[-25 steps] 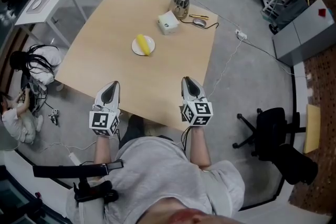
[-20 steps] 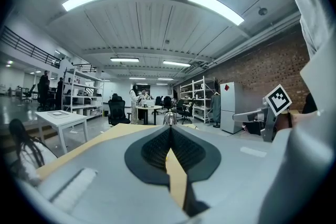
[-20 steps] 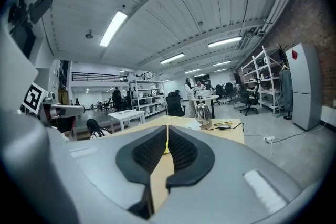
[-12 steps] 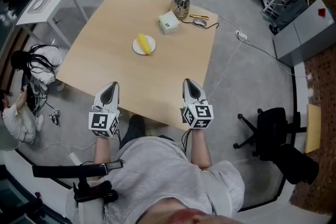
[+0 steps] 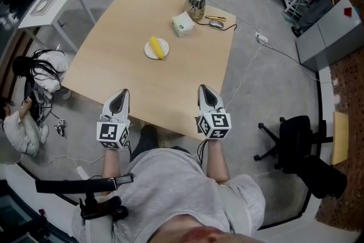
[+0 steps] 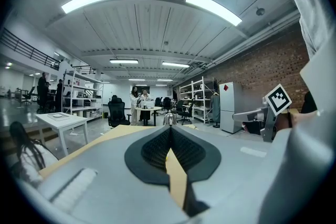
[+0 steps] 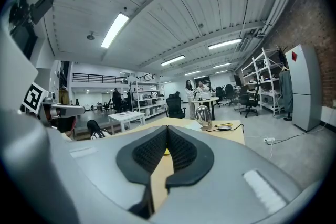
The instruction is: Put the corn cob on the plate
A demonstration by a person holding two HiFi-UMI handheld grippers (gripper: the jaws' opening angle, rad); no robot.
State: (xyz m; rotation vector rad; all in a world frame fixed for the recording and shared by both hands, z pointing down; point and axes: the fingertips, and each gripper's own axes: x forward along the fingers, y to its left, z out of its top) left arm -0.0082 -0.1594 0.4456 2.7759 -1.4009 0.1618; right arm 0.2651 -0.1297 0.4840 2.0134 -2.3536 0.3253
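A yellow corn cob (image 5: 156,46) lies on a small white plate (image 5: 149,53) in the far middle of the tan table (image 5: 114,60). Both grippers hover over the table's near edge, far from the plate. My left gripper (image 5: 120,94) is shut with nothing between its jaws, and the left gripper view shows its pads (image 6: 157,150) meeting at the tips. My right gripper (image 5: 205,90) is shut too and holds nothing; its pads (image 7: 181,152) touch at the front. A sliver of the yellow cob (image 7: 166,151) peeks through the narrow slit between them.
Beyond the plate stand a white box (image 5: 182,24) and a shiny metal kettle (image 5: 195,4), with a mouse (image 5: 216,23) and pens near the far corner. A small white table (image 5: 48,3) stands to the left, a black chair (image 5: 296,139) to the right. A person crouches on the floor at left.
The right gripper's jaws have closed fully from a slight gap. Both hands stay where they were over the table's near edge.
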